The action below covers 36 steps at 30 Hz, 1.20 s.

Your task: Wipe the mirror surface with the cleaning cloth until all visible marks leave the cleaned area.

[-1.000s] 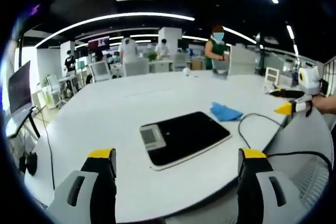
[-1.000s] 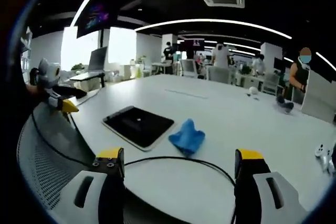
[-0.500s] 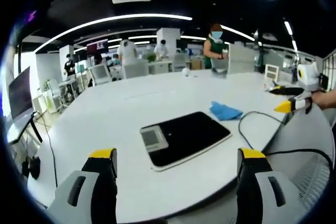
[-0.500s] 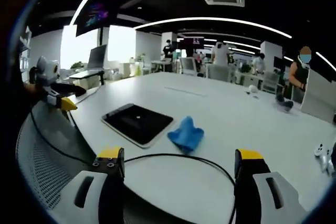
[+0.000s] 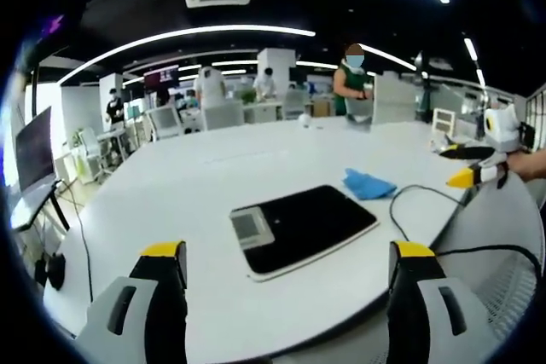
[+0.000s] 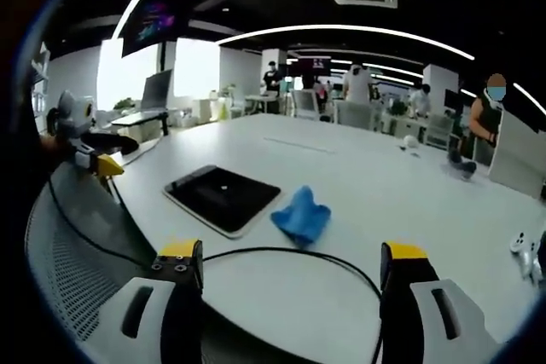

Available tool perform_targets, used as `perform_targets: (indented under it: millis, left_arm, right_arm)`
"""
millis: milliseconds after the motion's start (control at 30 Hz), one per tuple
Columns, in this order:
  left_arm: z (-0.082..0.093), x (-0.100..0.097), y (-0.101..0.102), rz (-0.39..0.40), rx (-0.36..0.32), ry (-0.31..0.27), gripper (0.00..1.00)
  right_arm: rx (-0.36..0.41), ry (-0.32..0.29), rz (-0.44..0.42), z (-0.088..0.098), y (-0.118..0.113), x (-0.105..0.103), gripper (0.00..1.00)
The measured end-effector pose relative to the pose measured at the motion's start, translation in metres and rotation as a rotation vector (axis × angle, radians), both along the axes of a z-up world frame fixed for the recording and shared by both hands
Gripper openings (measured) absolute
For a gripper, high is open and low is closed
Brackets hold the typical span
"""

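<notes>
My left hand-held gripper (image 5: 286, 253) and right hand-held gripper (image 6: 290, 253) both hold their yellow-tipped jaws wide apart, empty, above the near edge of the smooth white round bench (image 5: 196, 176). Ahead lies the flat dark glossy rectangular mirror (image 5: 307, 223) with the crumpled soft blue cloth (image 6: 302, 215) just beside it; a thin black cable (image 6: 281, 253) curves nearby.

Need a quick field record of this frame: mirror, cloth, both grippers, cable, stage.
mirror: dark slab flat on the white table, reflection patch at one corner
cloth: blue, crumpled beside the mirror, not on it
left gripper: open, above the table's near edge, holding nothing
right gripper: open, holding nothing, short of the cloth
cable: black, looping on the table near the cloth
stage: cloth not picked up, wiping not begun
</notes>
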<state>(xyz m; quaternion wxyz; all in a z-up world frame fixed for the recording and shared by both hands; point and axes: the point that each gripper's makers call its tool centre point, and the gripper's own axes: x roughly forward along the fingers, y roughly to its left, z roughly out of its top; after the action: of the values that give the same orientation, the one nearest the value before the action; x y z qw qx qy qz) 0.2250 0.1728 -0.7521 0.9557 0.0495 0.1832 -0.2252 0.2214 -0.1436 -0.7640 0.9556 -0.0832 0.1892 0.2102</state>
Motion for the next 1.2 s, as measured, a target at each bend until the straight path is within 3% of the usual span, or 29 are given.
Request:
perform_targets:
  millis: [1200]
  left_arm:
    - [0.0014, 0.0009, 0.0006, 0.009, 0.004, -0.011, 0.99]
  right_arm:
    - [-0.002, 0.008, -0.025, 0.0006, -0.0038, 0.0, 0.87]
